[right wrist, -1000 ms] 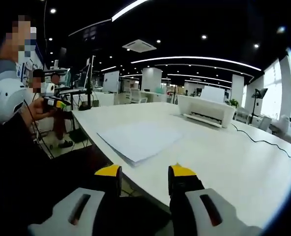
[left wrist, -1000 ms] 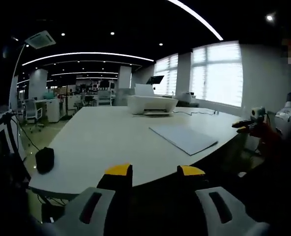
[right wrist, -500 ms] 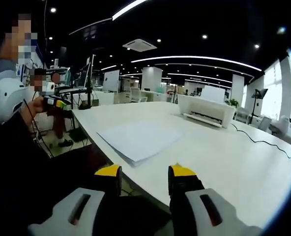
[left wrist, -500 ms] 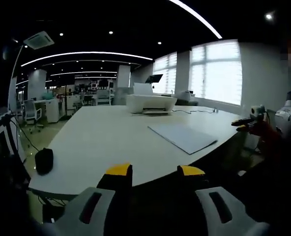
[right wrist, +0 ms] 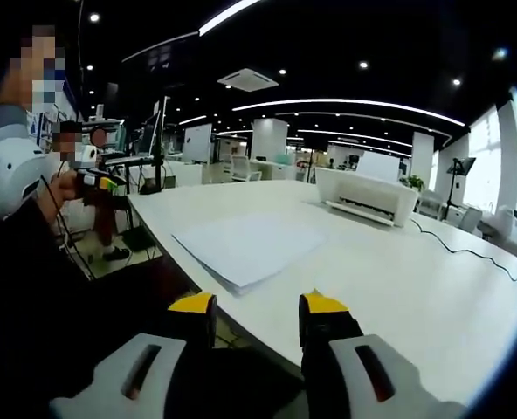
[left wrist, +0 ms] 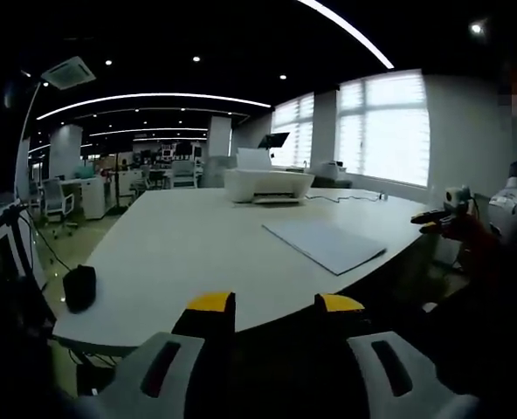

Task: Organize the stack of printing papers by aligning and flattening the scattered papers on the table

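Paper stack [left wrist: 327, 243] flat on table [left wrist: 180, 253] (near edge) — 2 grippers off it.

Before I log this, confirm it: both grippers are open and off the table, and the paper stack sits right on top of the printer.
Not quite. The paper stack lies flat on the table, near its edge and well apart from the printer, as the right gripper view shows. The rest holds: the left gripper and right gripper are open, short of the table.

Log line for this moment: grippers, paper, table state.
left gripper: open, off table edge, empty | right gripper: open, empty | paper stack: flat near table edge, untouched | printer: far end
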### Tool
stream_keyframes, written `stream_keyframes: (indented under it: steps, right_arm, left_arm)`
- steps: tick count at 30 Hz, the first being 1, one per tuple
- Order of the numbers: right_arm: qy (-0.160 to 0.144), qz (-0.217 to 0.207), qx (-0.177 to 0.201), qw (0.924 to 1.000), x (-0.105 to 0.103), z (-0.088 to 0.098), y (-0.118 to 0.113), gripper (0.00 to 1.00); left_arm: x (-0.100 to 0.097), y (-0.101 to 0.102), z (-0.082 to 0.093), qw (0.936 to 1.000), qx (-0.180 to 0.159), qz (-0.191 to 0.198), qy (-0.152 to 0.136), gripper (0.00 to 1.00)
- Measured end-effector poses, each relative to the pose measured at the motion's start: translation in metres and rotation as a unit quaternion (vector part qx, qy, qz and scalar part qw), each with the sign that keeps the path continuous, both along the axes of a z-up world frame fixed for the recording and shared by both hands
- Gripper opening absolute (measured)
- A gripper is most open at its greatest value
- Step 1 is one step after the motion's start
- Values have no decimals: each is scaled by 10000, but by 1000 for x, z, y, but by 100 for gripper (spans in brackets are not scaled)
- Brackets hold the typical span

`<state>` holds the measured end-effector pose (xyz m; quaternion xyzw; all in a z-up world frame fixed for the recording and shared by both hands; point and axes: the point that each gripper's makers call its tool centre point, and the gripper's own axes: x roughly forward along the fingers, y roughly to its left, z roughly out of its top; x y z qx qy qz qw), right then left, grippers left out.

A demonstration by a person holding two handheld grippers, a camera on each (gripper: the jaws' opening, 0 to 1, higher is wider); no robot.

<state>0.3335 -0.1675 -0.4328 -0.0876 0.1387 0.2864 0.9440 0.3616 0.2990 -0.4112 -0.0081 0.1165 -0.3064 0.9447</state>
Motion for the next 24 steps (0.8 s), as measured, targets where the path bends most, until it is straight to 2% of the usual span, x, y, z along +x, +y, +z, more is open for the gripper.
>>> stream_keyframes:
  steps: [24]
  right_arm:
    - [106, -1, -8, 9999, 0, -8, 1, 34]
  left_arm:
    - [-1, 1, -6, 10000, -3, 22, 55, 41]
